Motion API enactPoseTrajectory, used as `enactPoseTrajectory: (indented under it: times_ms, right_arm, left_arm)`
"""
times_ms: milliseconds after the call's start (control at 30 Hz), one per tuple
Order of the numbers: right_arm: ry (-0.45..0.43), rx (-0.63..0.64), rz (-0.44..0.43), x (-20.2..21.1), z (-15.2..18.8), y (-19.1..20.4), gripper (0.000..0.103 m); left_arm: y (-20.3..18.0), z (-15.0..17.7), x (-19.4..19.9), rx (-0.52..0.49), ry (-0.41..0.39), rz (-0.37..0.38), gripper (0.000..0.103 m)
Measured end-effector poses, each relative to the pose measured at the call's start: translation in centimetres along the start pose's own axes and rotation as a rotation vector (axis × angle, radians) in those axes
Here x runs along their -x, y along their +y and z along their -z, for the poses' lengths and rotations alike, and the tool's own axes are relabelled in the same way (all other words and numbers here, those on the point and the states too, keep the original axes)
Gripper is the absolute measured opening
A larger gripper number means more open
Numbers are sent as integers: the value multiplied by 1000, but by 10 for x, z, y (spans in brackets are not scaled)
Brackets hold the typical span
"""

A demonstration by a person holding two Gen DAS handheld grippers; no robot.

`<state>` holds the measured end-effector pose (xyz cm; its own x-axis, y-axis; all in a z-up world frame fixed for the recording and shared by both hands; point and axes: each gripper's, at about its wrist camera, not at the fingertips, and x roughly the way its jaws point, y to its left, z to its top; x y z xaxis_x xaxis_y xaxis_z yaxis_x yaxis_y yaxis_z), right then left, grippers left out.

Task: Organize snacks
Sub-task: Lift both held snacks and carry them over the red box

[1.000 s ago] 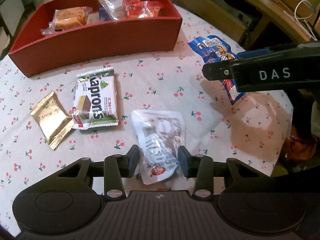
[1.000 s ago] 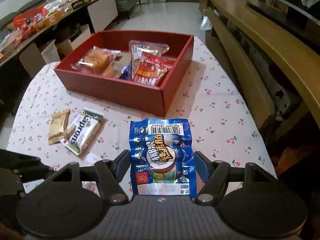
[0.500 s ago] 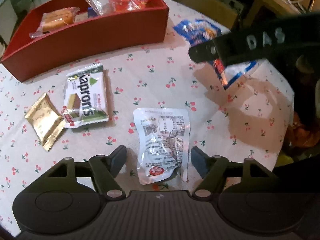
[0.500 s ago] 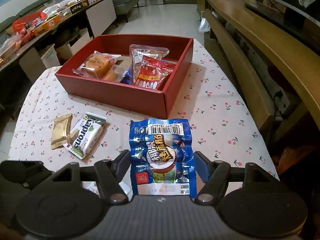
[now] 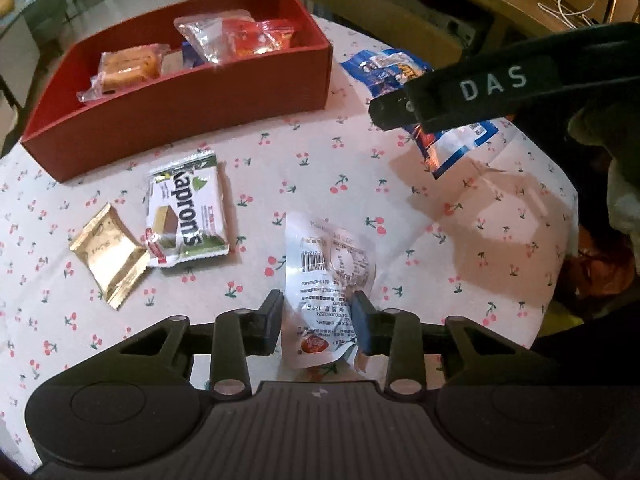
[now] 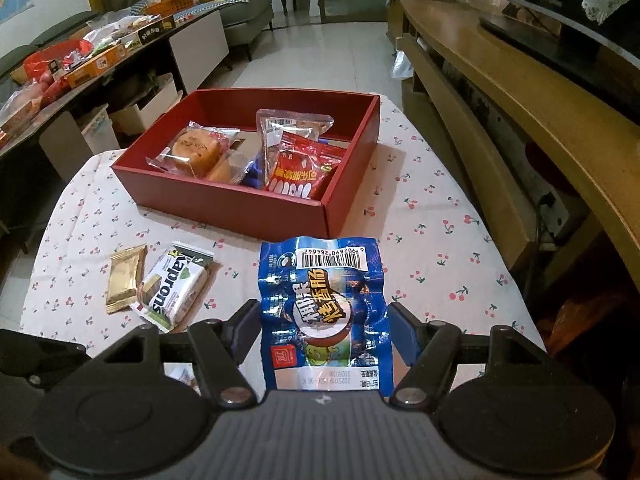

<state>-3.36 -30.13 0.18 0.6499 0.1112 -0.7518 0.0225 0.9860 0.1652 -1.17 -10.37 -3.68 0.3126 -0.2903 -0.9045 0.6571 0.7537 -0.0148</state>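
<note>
My left gripper (image 5: 318, 312) is shut on the near end of a crumpled white snack packet (image 5: 328, 260), whose far end rests on the cherry-print tablecloth (image 5: 360, 168). The right gripper (image 6: 325, 320) is shut on a blue snack packet (image 6: 320, 280) and holds it above the cloth; in the left wrist view that blue packet (image 5: 384, 68) hangs under the right gripper's black finger (image 5: 460, 92). Beyond both stands the red box (image 6: 240, 208), also red box (image 5: 200, 96), with several snacks inside. A Kaprons wafer pack (image 5: 186, 208) and a gold packet (image 5: 108, 256) lie loose on the cloth.
Inside the box lie a wrapped bun (image 6: 196, 150) and a red packet (image 6: 300, 168). A wooden counter (image 6: 500, 100) runs along the right of the table. A cluttered side table (image 6: 100, 52) stands at the far left. The table's edge drops off close on the right.
The left jaws were shut on the white packet, opened wide around it, and are shut on it again, crumpling it. The right gripper kept still with the blue packet.
</note>
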Motion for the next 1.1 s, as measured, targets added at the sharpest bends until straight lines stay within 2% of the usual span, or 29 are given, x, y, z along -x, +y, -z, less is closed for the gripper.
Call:
enactPoseTrajectory:
  times_ms: [300,633,1100]
  right_arm:
    - [-8,-10,-7,2,-1,-1,81]
    - [-34,-36,-8,6,-4,-5,81]
    - [-88,-62,-1,8,-27,5,81]
  left_arm:
    - [3,-1,4,24,-18,19,44]
    - [12,-17,37,47,-114,42,44]
    - [52,-51,57,136,-228,37,44]
